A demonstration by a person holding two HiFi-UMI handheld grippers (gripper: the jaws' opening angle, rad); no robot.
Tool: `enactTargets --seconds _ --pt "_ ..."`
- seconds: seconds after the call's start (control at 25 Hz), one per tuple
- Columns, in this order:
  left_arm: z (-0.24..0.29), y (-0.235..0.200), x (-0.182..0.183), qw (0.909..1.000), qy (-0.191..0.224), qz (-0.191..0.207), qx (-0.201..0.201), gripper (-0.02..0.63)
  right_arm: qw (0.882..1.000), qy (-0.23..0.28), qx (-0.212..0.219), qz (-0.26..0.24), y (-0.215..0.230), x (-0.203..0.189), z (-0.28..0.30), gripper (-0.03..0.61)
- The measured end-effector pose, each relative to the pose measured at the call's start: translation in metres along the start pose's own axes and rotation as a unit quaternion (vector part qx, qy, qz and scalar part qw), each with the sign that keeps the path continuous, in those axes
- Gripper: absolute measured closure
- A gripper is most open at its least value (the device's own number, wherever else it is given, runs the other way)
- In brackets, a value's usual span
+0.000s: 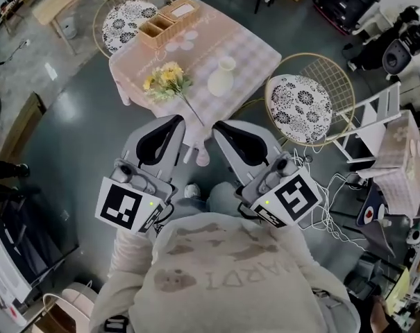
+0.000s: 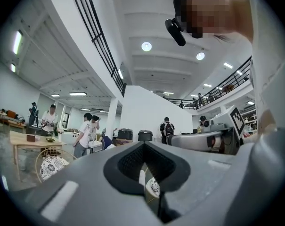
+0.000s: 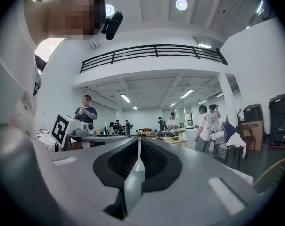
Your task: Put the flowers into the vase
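By the table's [image 1: 255, 47] near-left edge lie yellow flowers [image 1: 166, 80]; white vase [image 1: 221, 78] upright beside them; left gripper [image 1: 176, 120] and right gripper [image 1: 218, 125] off the near corner, jaws together, empty.

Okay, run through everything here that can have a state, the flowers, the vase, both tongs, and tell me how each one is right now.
flowers, lying flat on the table, not in the vase
vase, upright on the table, no flowers in it
left tongs, shut, holding nothing
right tongs, shut, holding nothing
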State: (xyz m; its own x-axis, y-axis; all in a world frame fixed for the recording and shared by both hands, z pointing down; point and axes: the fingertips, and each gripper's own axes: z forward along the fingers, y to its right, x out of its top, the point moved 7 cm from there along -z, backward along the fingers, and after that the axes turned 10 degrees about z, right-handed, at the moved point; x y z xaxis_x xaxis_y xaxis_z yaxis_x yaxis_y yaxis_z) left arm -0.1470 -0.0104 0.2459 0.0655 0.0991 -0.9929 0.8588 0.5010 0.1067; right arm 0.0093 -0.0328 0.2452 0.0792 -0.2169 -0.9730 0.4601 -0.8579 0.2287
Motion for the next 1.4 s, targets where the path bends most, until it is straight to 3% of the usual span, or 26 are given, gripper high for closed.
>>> enactTargets --seconds 0.36,0.96,1.4 --pt "0.019 -0.026 -0.017 0.9999 -0.005 -0.013 -0.001 0.614 1.0 -0.024 -0.016 0.005 0.028 -0.009 0.026 0.534" --pt "0.087 -0.072 -0.026 0.9991 -0.023 0.001 0.036 0.614 0.996 -0.071 0.042 0.019 0.107 -0.014 0.097 0.531" --pt "0.126 -0.1 -0.034 0.9958 -0.041 0.001 0.082 0.614 0.978 -0.195 0.063 0.034 0.159 -0.074 0.141 0.511"
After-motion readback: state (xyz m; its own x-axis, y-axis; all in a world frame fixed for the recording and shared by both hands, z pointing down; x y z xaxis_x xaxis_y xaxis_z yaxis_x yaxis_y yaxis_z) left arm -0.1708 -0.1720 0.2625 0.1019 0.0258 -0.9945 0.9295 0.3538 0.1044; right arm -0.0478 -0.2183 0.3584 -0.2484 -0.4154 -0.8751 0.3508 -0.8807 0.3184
